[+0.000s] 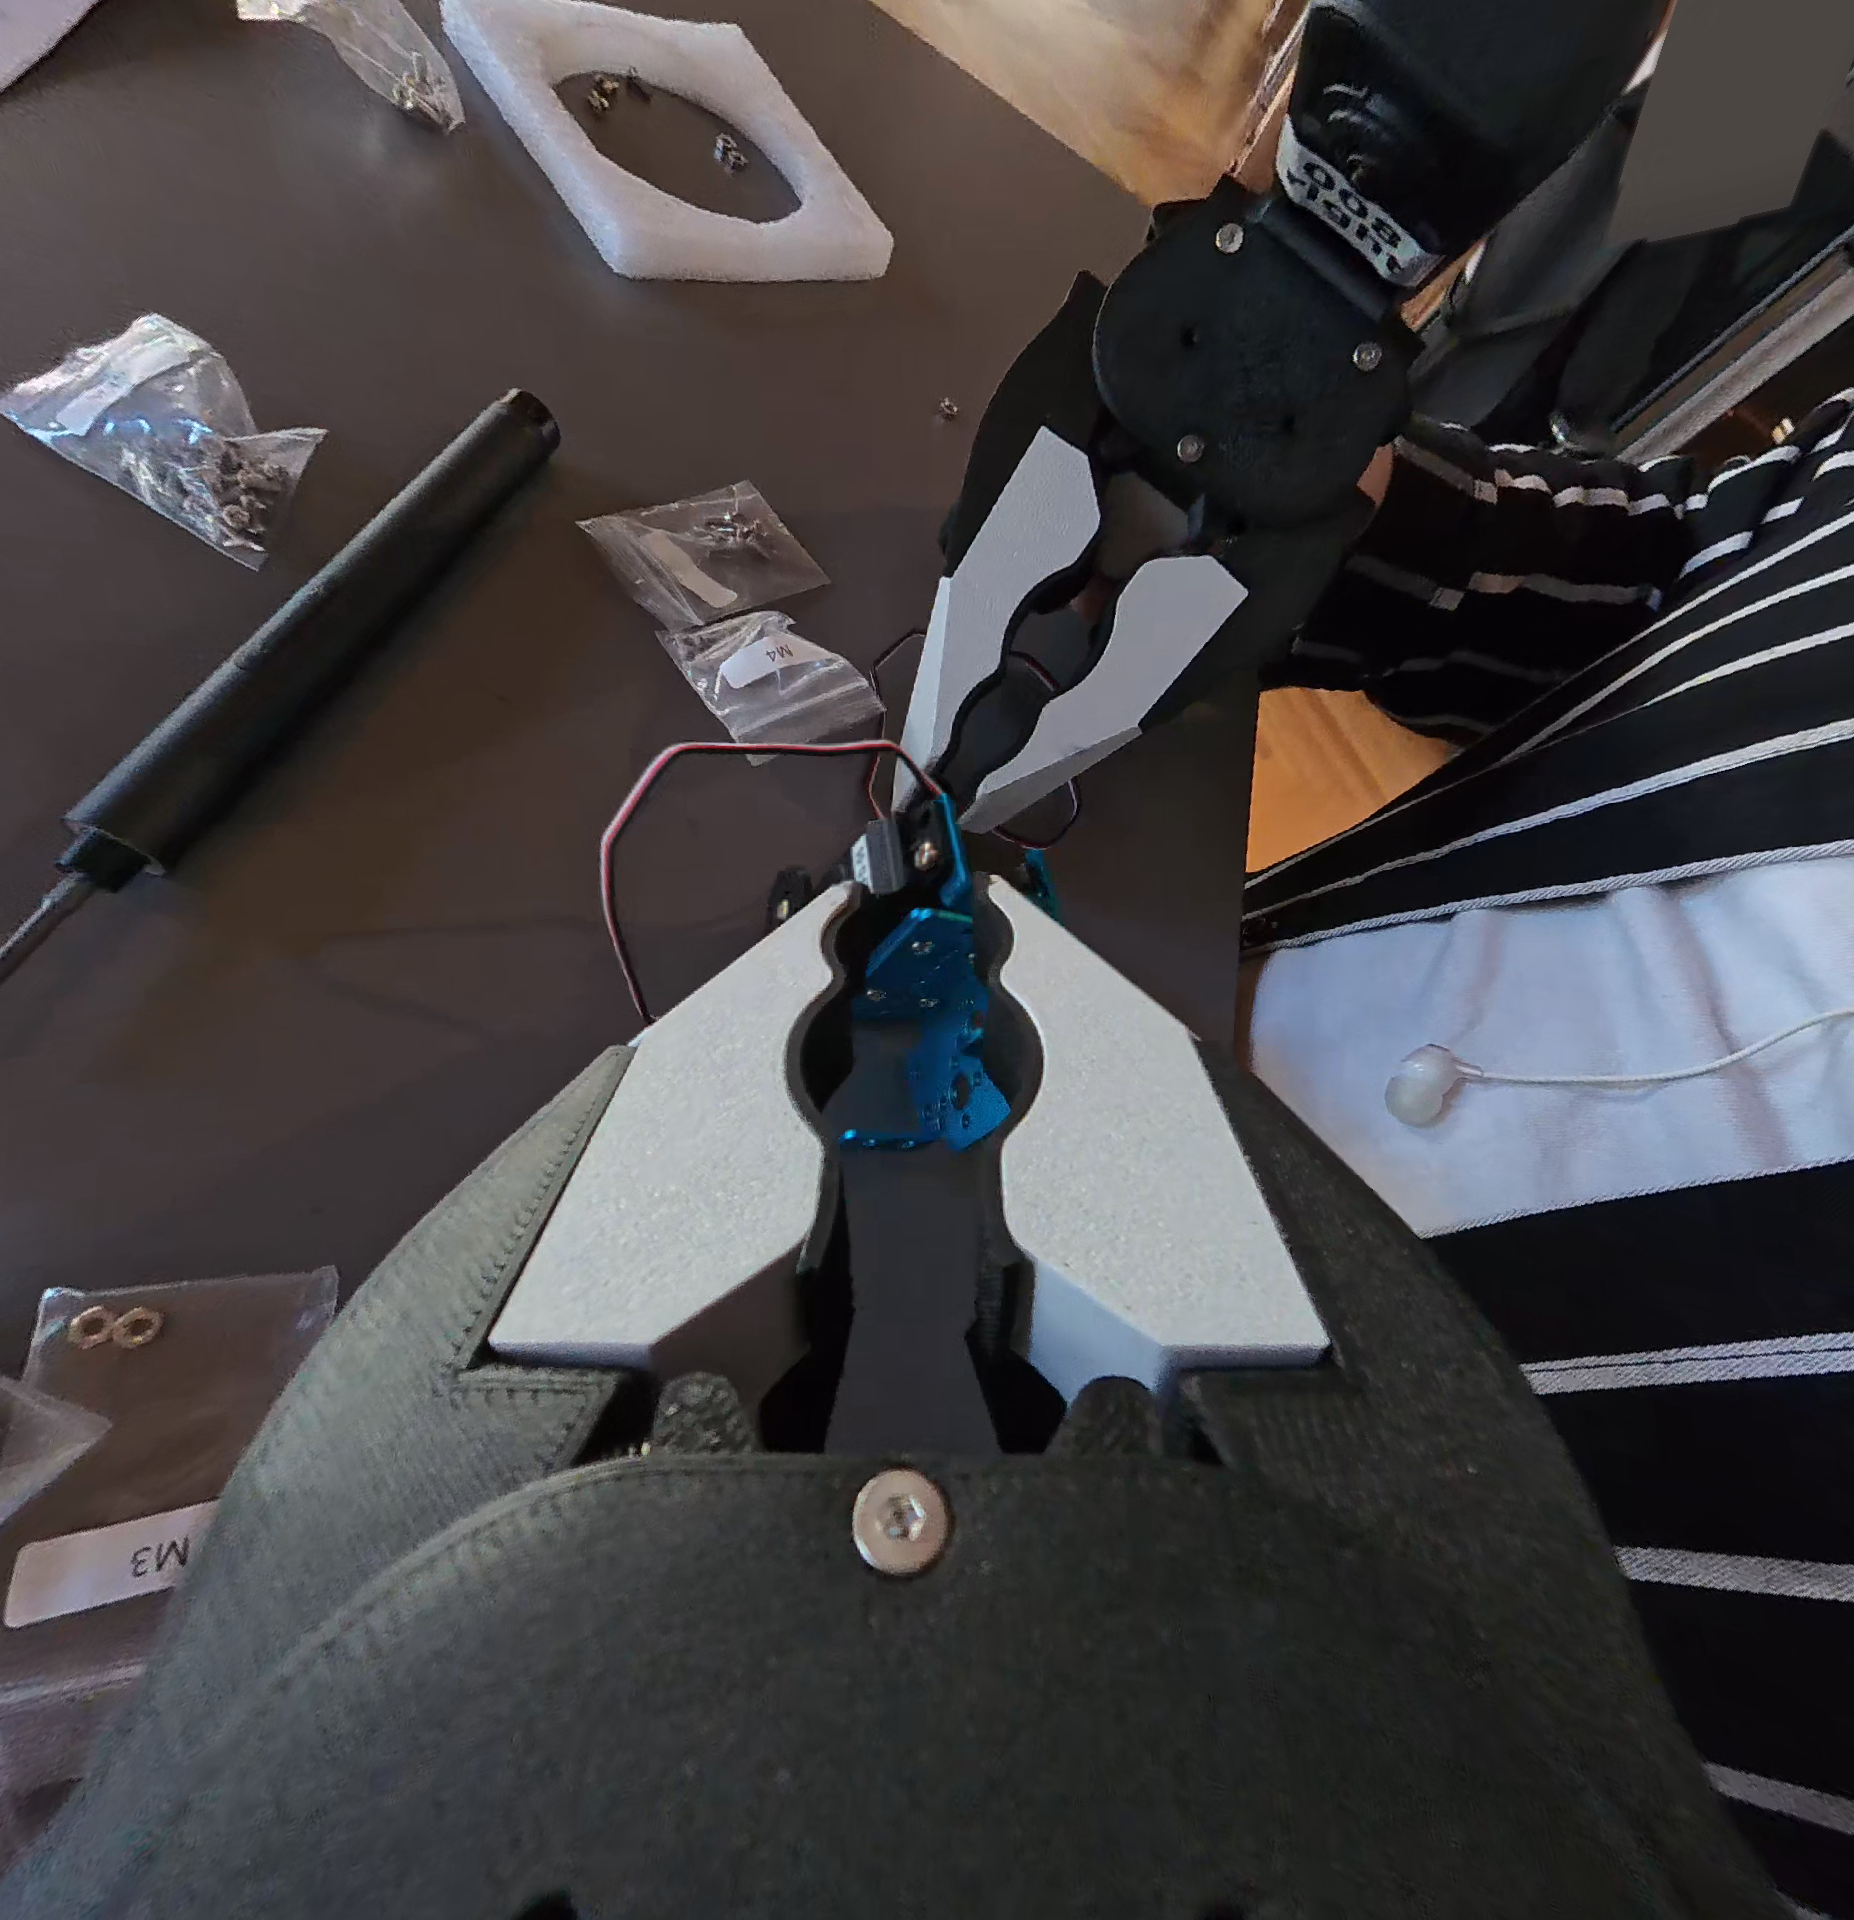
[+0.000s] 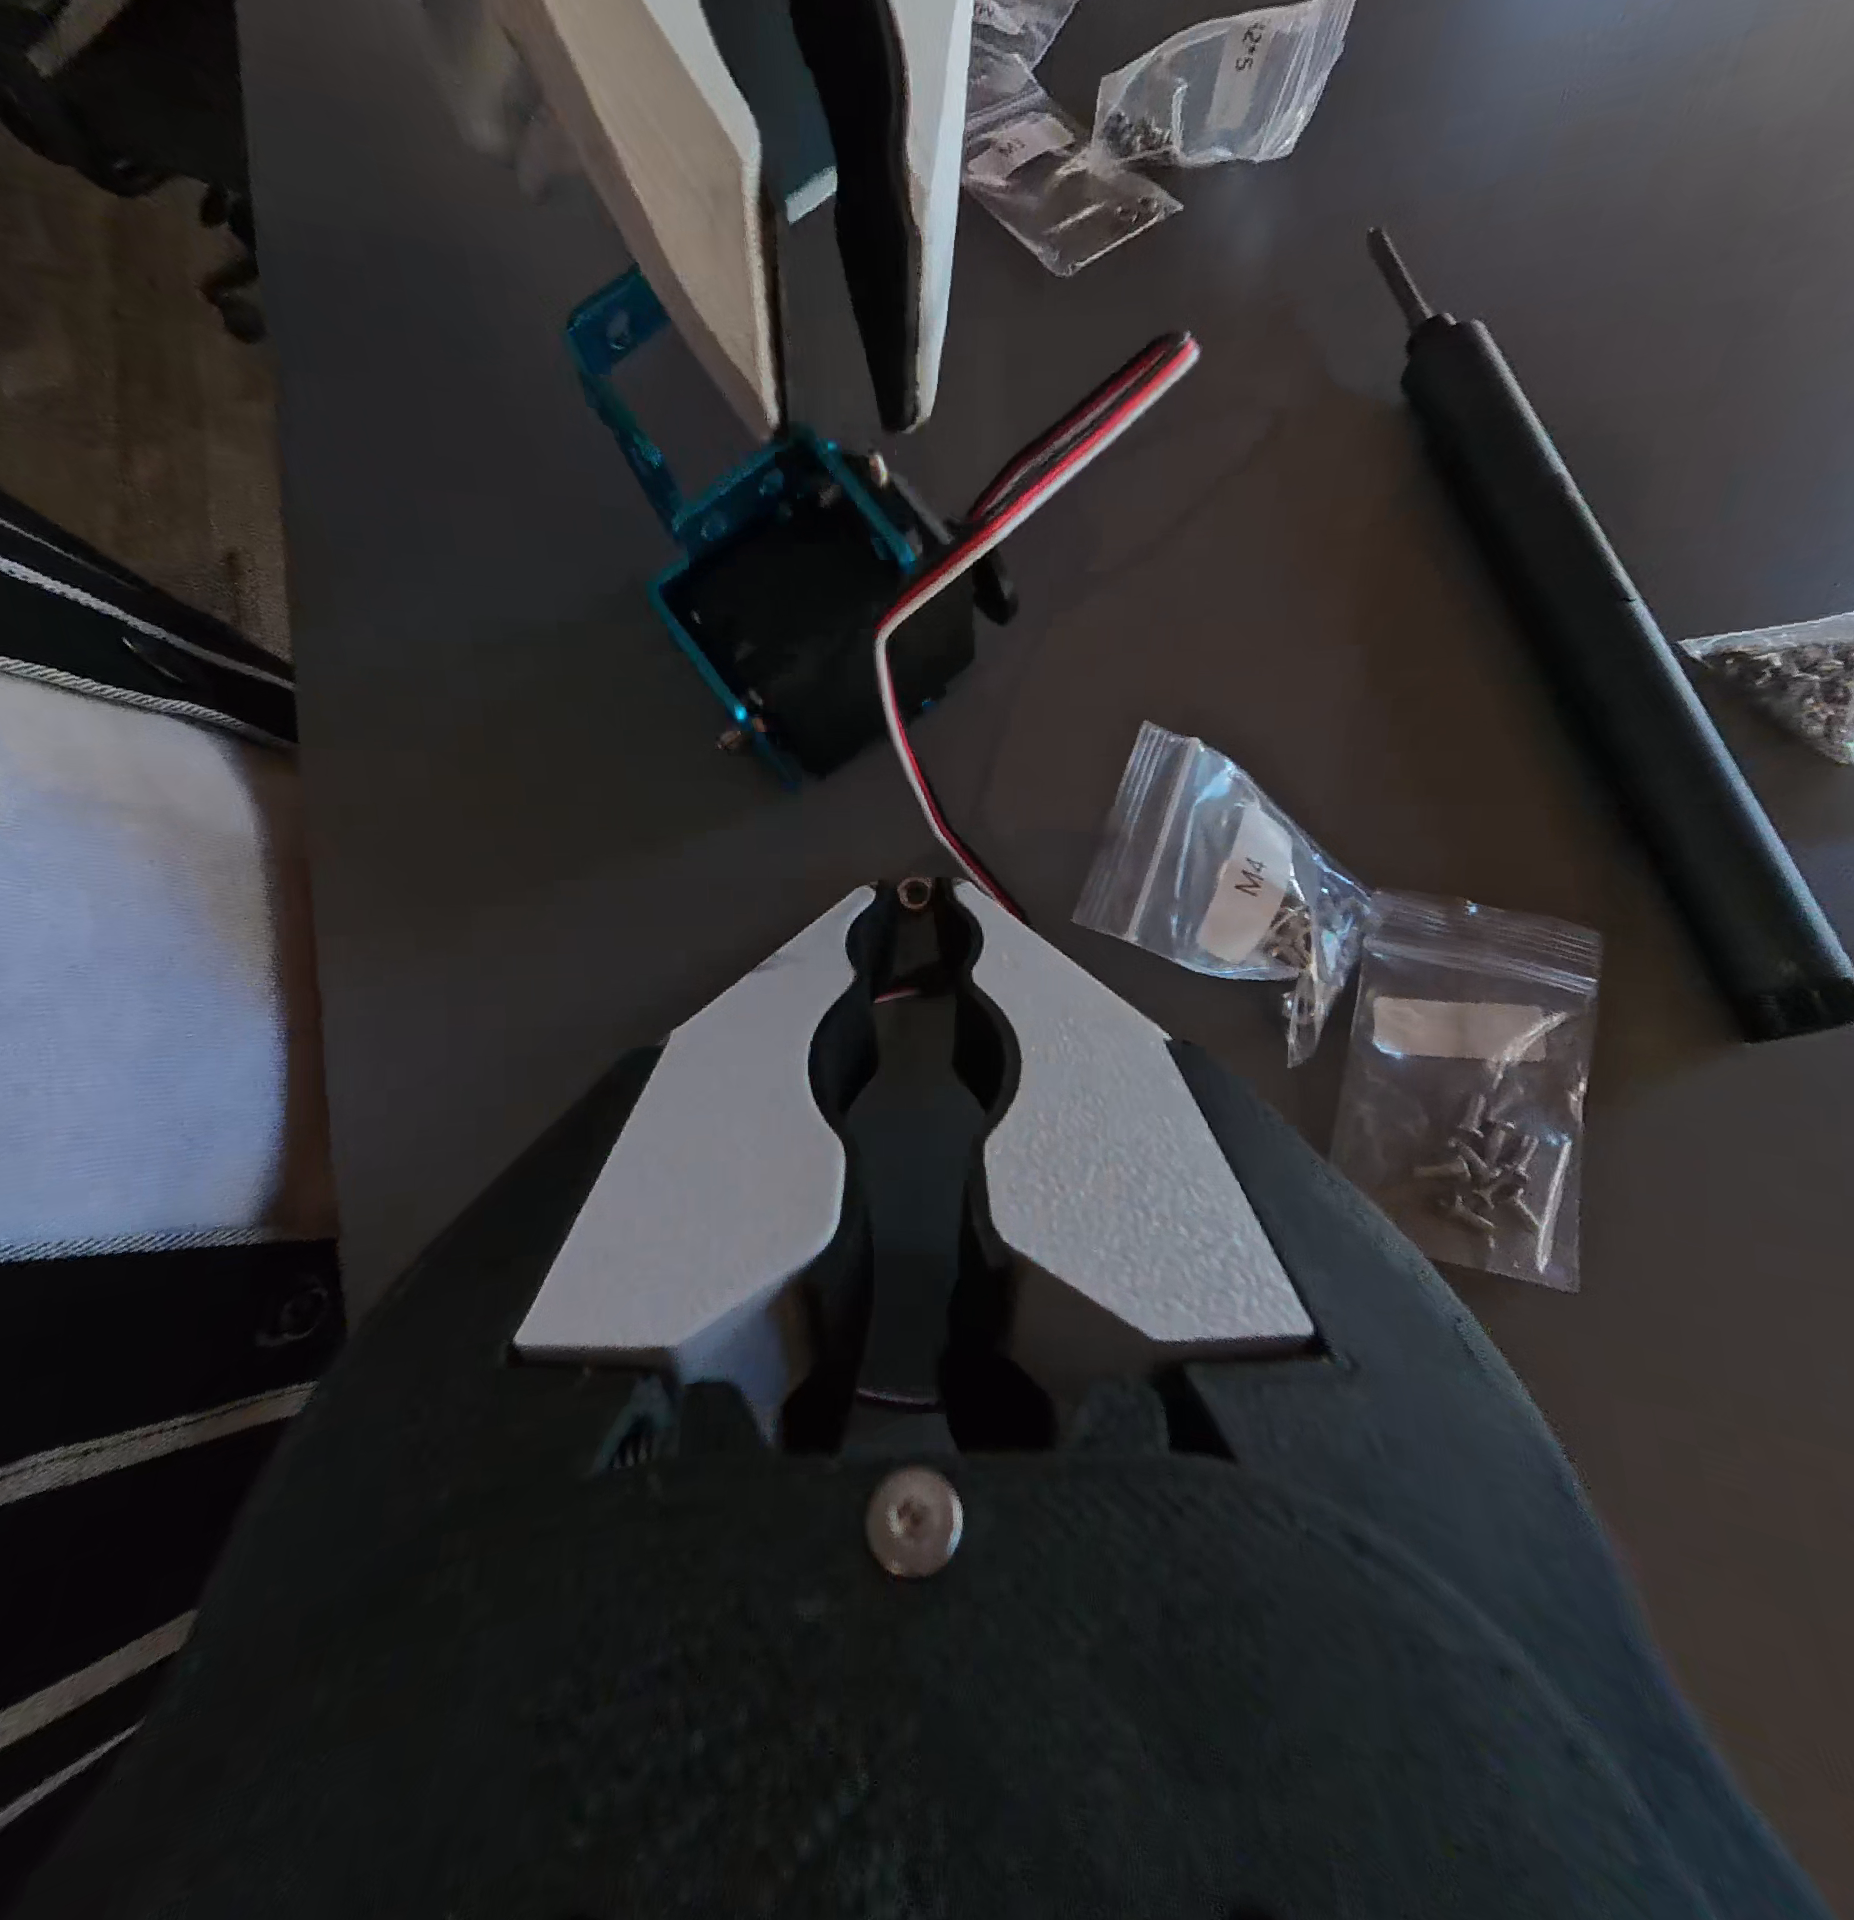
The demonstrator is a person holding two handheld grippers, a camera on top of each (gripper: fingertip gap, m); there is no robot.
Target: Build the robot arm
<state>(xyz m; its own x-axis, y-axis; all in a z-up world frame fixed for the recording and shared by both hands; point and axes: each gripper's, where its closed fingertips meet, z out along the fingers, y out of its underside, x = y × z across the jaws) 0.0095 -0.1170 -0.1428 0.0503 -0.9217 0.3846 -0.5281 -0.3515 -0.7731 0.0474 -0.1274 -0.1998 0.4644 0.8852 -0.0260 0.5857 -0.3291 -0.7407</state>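
A blue metal bracket [image 1: 928,1029] carries a black servo [image 2: 829,644] with a red, white and black wire [image 2: 1068,436]. My left gripper [image 1: 918,904] is shut on the bracket and holds it over the dark table [image 1: 435,914]. In the right wrist view the left gripper [image 2: 840,421] comes in from the top, its tips at the bracket [image 2: 725,540]. My right gripper [image 2: 915,888] is shut on a small metal screw [image 2: 912,890] at its tips. In the left wrist view the right gripper [image 1: 938,805] has its tips right at the servo [image 1: 881,857]; the wire [image 1: 632,821] loops off to the left.
A black screwdriver [image 1: 310,634] [image 2: 1629,675] lies on the table. Several small plastic bags of screws [image 1: 175,436] [image 1: 777,675] [image 2: 1224,862] [image 2: 1463,1091] lie around it. A white foam frame [image 1: 674,145] sits at the back. A person's striped garment [image 1: 1629,935] is beside the table edge. The left gripper's tips are roughly 8 cm from the right gripper's.
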